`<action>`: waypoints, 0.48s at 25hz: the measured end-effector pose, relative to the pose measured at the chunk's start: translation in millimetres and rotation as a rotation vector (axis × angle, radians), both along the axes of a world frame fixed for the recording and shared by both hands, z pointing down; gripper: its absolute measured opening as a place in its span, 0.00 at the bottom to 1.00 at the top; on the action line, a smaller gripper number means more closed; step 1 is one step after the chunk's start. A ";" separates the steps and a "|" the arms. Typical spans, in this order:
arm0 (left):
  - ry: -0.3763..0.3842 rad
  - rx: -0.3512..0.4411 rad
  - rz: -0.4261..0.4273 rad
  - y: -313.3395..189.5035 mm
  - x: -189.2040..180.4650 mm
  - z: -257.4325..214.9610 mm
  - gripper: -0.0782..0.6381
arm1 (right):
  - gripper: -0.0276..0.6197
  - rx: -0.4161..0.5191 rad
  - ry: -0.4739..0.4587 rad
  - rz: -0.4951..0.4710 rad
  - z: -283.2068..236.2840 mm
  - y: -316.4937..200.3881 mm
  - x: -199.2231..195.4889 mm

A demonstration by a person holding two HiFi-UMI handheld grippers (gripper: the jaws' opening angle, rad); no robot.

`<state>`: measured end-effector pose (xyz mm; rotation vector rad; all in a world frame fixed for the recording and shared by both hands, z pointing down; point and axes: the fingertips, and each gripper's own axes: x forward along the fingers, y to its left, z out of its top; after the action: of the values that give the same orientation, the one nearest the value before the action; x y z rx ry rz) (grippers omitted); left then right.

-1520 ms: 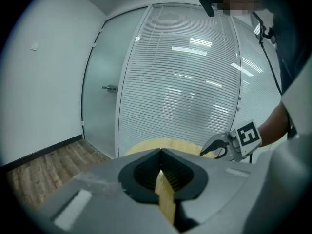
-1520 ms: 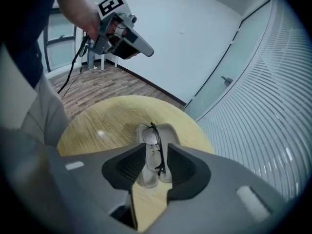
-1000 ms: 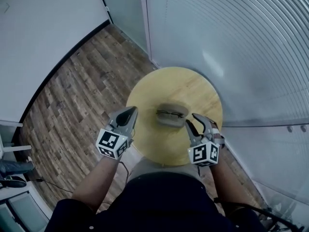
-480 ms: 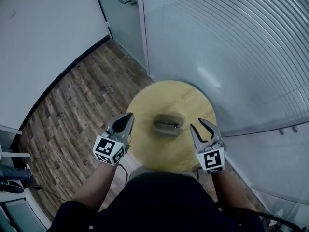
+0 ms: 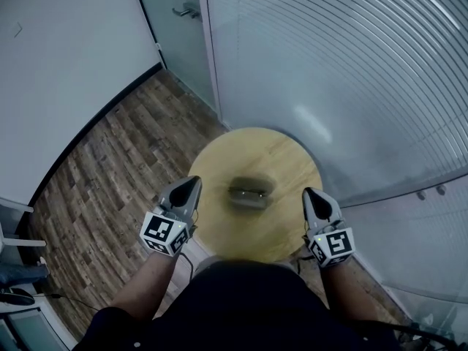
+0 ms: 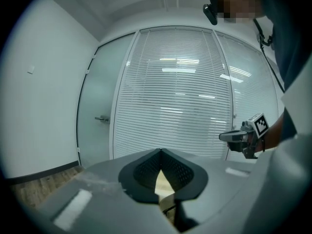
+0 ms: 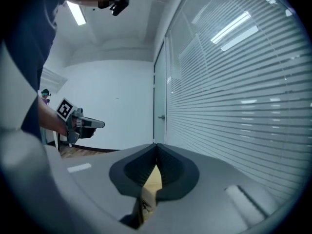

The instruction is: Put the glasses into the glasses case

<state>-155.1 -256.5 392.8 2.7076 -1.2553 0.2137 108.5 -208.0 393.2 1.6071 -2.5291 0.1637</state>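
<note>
Now I'm hovering left gripper (image 5: 191,184) and right gripper (image 5: 311,194) shut and empty, right jaws just closing on nothing, clear of glasses case (image 5: 253,204) so glasses (image 5: 246,191) aren't nudged.

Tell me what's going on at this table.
A person stands over a round wooden table with a gripper in each hand. The glasses case sits mid-table, open, with the glasses apparently inside. The left gripper hovers clear of it, jaws shut and empty. The right gripper has just closed its jaws on nothing.
</note>
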 end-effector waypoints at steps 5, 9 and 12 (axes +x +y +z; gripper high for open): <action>-0.007 0.001 -0.002 3.1 0.9 -0.1 0.12 | 0.06 -0.045 -0.093 0.056 11.3 2.0 23.0; -0.010 -0.004 -0.010 5.9 -0.3 2.4 0.12 | 0.05 -0.040 -0.079 0.078 14.6 4.4 31.7; -0.011 -0.004 -0.014 7.1 -1.1 3.3 0.12 | 0.05 -0.024 -0.069 0.074 12.5 4.8 31.3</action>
<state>-156.2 -249.4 396.0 2.6970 -1.2754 0.2298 139.8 -203.2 405.7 1.7152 -2.5091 0.2608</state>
